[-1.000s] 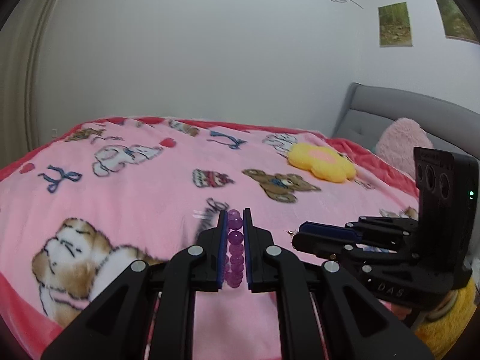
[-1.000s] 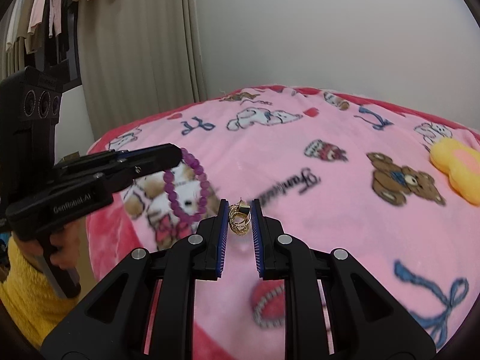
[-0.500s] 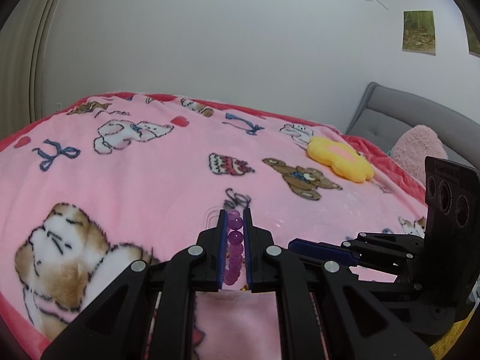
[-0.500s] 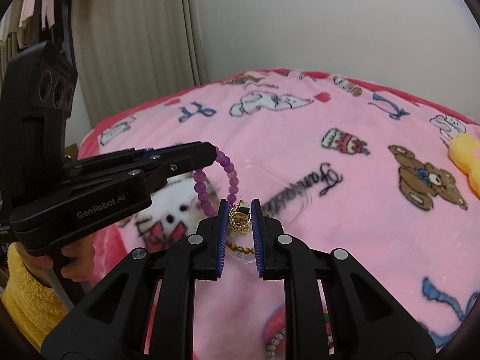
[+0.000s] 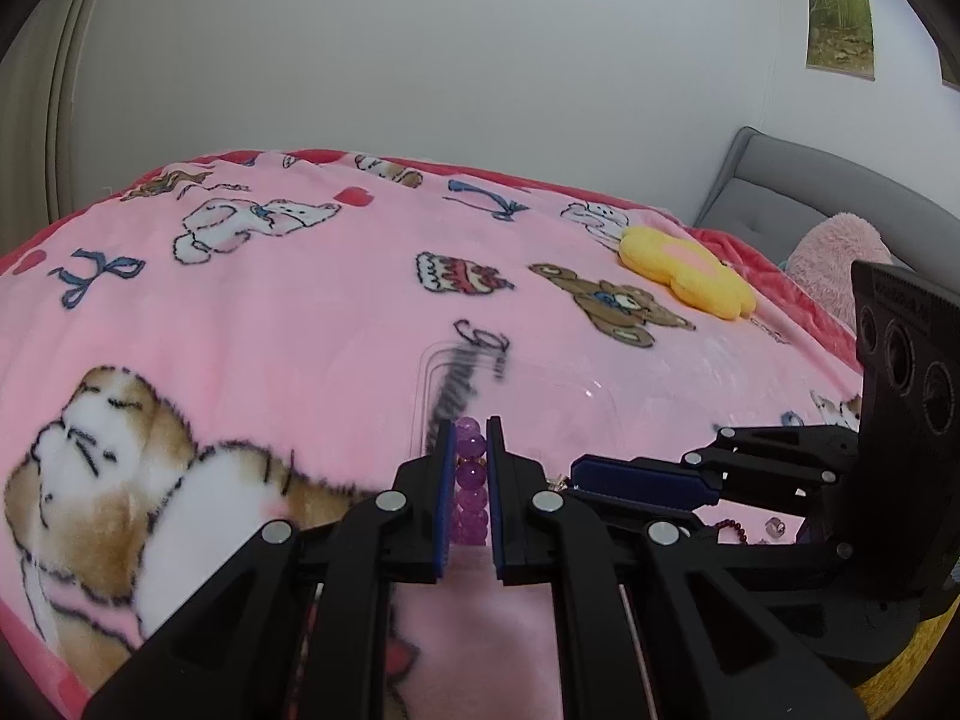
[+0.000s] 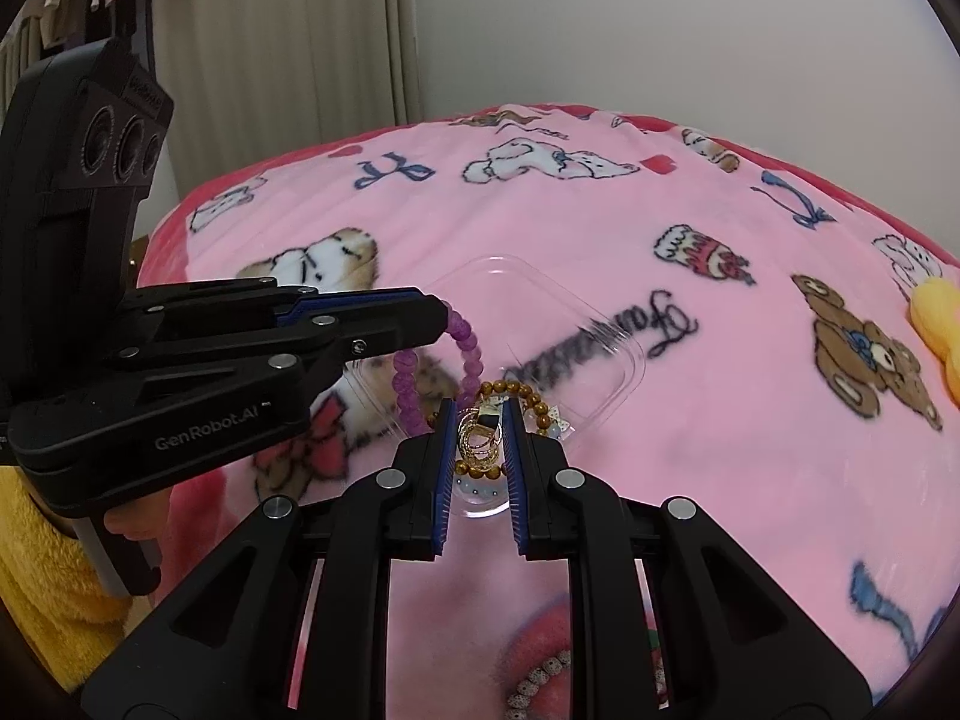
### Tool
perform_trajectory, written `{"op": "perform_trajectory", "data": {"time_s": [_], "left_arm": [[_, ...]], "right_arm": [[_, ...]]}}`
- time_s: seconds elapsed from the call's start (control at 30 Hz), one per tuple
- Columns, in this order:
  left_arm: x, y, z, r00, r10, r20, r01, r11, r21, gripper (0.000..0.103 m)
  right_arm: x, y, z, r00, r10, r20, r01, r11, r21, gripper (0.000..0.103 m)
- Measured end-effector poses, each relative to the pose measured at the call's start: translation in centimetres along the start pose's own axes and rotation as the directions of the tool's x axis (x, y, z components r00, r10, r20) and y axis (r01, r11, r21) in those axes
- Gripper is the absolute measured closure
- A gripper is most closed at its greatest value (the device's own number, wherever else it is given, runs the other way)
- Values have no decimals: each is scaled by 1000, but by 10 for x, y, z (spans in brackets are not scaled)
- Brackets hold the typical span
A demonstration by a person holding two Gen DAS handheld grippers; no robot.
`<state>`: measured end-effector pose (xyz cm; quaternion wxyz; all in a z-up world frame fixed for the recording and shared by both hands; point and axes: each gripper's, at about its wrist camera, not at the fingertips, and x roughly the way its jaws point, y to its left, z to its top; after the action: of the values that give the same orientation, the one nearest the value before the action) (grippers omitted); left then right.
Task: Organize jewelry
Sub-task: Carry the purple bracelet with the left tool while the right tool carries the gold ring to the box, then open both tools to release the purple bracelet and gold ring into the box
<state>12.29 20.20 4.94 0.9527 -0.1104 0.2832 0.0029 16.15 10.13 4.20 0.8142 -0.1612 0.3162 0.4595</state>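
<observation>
So we've got the left tool (image 5: 469, 438) clenched on a purple bead bracelet (image 5: 470, 480), the beads stacked in a line between its blue pads. From the right camera, that bracelet hangs as a loop off the left tool's tip, dangling just left of and slightly ahead of the right tool (image 6: 477, 420).

The right tool is clamped on a small bundle of gold rings (image 6: 478, 441), with a dark little tag on top. Right under and just past its tips sits a clear plastic tray (image 6: 612, 360) on the pink cartoon blanket (image 6: 690, 480). A gold bead bracelet (image 6: 522, 396) lies in the tray's near end, touching distance from the tool's tips, plus some pale beads beneath it that we can't make out well.

Behind the right tool, close to the camera, a white beaded strand (image 6: 540, 678) lies on the blanket. A yellow fuzzy sleeve (image 6: 36, 588) shows behind the left tool's handle.
</observation>
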Motion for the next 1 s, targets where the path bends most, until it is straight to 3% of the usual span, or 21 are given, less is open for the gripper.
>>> {"op": "perform_trajectory", "data": {"time_s": [0.13, 0.3, 0.4, 0.43, 0.5, 0.57, 0.7, 0.77, 1.0], "left_arm": [[2, 3, -2, 1000, -5, 0, 5, 1000, -13, 93], [0, 4, -1, 1000, -2, -2, 1, 1000, -12, 93], [-5, 4, -1, 1000, -7, 18, 7, 1000, -10, 92], [-7, 3, 0, 1000, -10, 23, 10, 1000, -10, 90], [-12, 3, 1, 999, -11, 38, 11, 1000, -15, 78], [-16, 1, 2, 999, -17, 46, 17, 1000, -13, 78], [-27, -10, 0, 998, -12, 63, 11, 1000, 22, 78], [-34, -19, -5, 997, -33, 66, 31, 999, 42, 78], [-41, -71, -32, 992, -117, 35, 110, 980, 167, 73]], "right_arm": [[-1, 3, -2, 1000, -2, 3, 2, 1000, -14, 87], [-4, 6, -1, 1000, 9, 7, -9, 1000, -7, 76], [-11, 7, -1, 1000, 5, 17, -5, 1000, -17, 75], [-15, 7, -2, 1000, 6, 23, -5, 1000, -17, 74], [-22, 7, -3, 1000, 10, 28, -9, 1000, -12, 67], [-31, 6, -5, 999, 5, 39, -5, 1000, -13, 67], [-59, 3, -16, 996, -17, 82, 19, 1000, -16, 65], [-76, -5, -26, 994, -20, 105, 19, 1000, 9, 59], [-123, -47, -68, 985, -80, 151, 60, 989, 134, 54]]}}
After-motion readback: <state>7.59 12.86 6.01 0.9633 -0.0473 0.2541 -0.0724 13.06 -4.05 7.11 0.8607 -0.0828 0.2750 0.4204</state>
